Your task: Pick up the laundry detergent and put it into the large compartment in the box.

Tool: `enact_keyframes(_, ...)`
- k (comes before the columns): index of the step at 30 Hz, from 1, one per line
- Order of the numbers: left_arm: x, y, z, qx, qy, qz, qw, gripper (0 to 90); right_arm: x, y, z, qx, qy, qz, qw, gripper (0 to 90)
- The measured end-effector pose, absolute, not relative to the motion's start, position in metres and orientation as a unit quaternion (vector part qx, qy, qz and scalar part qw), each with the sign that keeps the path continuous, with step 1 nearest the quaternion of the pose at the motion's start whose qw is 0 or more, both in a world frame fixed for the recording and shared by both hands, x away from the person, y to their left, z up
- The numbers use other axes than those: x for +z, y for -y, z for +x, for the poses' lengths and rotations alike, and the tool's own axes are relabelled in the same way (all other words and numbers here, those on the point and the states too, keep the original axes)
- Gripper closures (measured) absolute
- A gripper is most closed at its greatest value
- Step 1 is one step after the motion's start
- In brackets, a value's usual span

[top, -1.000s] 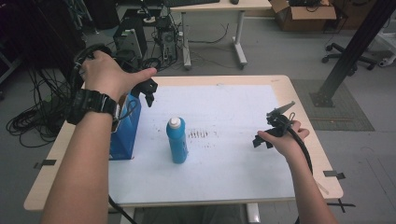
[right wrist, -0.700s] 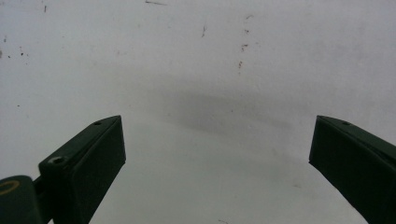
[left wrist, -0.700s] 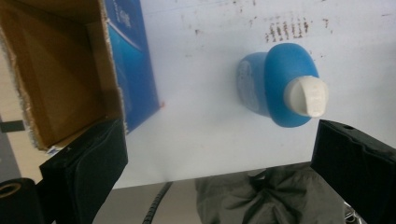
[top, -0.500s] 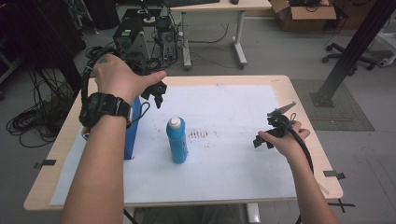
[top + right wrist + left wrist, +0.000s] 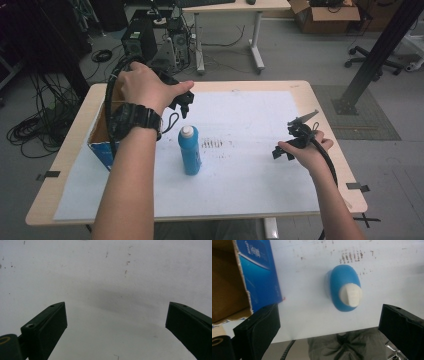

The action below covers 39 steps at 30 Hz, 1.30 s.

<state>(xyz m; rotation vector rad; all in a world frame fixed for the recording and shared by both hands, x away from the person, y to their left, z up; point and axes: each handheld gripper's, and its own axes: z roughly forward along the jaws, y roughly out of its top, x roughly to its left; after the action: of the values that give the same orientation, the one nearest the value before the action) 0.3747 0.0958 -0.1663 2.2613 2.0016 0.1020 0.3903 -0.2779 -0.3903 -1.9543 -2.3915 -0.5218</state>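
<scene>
Hovering left tool (image 5: 329, 332), jaws wide, above upright blue bottle (image 5: 344, 291) mid-frame; off-centre descent risks clipping the cap, toppling it.

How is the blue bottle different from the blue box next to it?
The blue bottle is rounded and stands upright, shut with a white cap; the blue box has flat sides and is open on top, brown cardboard showing inside. The bottle stands on the white sheet under the left gripper; the box sits at the table's left side. Both are blue and touched by no gripper.
</scene>
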Motion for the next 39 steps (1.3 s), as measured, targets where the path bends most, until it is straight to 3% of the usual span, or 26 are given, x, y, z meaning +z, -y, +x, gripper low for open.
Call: enact_keyframes(39,-0.228,-0.058,0.383,0.020,-0.662,0.748,0.043,4.1,-0.408,0.288,0.385,-0.175,0.760,-0.625,0.014,3.7)
